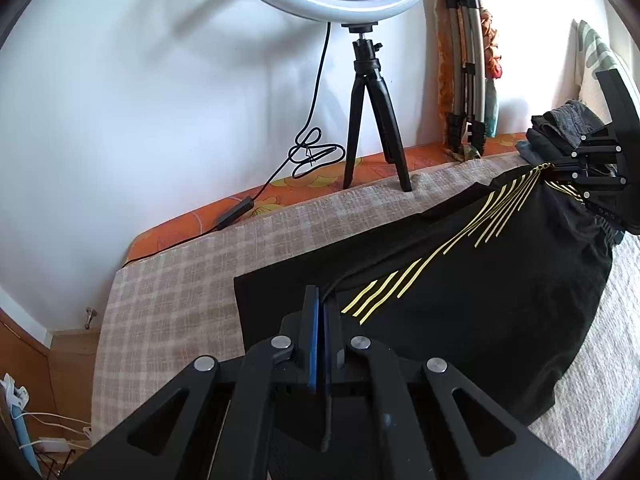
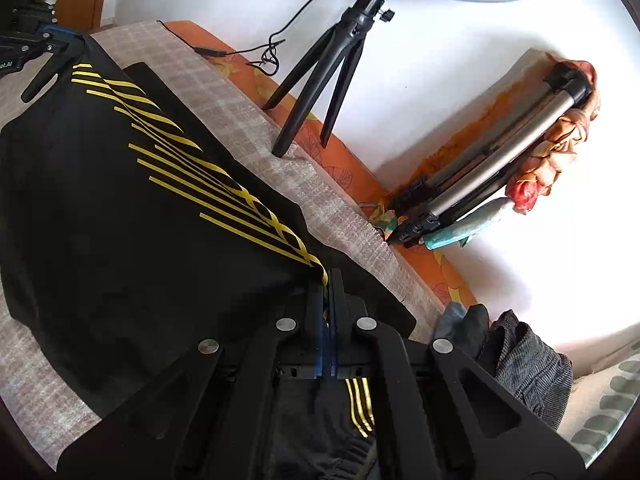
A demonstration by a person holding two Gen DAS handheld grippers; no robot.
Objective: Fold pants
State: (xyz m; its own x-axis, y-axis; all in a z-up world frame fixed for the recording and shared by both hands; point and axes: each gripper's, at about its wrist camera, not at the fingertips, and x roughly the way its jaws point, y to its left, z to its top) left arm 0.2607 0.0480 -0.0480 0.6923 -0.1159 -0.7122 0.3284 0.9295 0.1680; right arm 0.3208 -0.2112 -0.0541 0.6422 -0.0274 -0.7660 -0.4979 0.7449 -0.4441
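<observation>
Both ends pinched: the left hand-held gripper (image 1: 320, 320) is clamped narrow on one edge of the black pants with yellow stripes (image 1: 460, 280), and the right hand-held gripper (image 2: 328, 292) bites the striped fabric at the far end. The pants hang taut between them over the beige checked bed cover (image 1: 168, 300), running toward 2 o'clock in the left view. Best now: keep tension even and carry both ends together so edges align. Waistband and leg ends are hidden; I can't tell which is which.
</observation>
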